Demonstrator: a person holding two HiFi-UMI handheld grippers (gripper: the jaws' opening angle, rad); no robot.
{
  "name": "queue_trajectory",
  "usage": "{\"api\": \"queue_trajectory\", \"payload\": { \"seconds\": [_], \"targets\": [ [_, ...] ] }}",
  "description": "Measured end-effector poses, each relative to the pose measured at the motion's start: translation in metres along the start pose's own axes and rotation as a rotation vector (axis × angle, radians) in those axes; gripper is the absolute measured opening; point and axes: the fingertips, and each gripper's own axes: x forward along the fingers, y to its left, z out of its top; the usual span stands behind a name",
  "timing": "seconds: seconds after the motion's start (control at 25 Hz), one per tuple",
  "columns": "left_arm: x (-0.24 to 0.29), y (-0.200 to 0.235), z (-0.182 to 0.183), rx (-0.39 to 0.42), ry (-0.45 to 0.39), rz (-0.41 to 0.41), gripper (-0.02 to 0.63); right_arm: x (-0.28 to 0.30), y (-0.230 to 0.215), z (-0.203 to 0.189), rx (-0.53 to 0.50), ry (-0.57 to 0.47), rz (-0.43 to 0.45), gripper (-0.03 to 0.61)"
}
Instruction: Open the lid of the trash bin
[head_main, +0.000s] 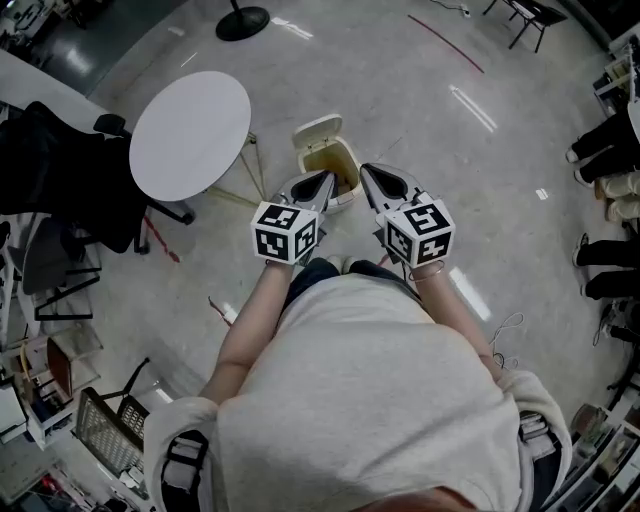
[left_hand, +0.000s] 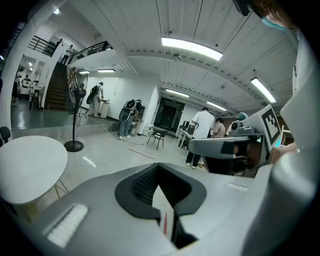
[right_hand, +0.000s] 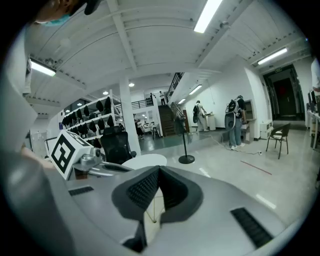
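Above one trash bin hang two grippers, jaws together.

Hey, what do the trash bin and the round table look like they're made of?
Trash bin: probably plastic, going by its cream, matte surface and rounded, moulded corners. Round table: the smooth white top could be laminate or painted board, and its thin pale legs look like metal.

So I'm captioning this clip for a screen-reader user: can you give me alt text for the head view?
Seen from above, a person holds the left gripper and right gripper, fingers shut and empty, pointing toward a small cream trash bin on the floor, its lid tipped open. A round white table stands to the left.
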Motion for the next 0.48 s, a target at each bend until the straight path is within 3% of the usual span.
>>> {"api": "queue_trajectory", "payload": {
  "seconds": [0.32, 0.48],
  "targets": [
    [-0.006, 0.008, 0.007, -0.027, -0.056, 0.11, 0.009, 0.001, -0.005, 0.0, 0.003, 0.006, 0.008, 0.008],
    [-0.008, 0.002, -0.005, -0.053, -0.018, 0.042, 0.009, 0.003, 0.001, -0.011, 0.005, 0.031, 0.014, 0.008]
  ]
}}
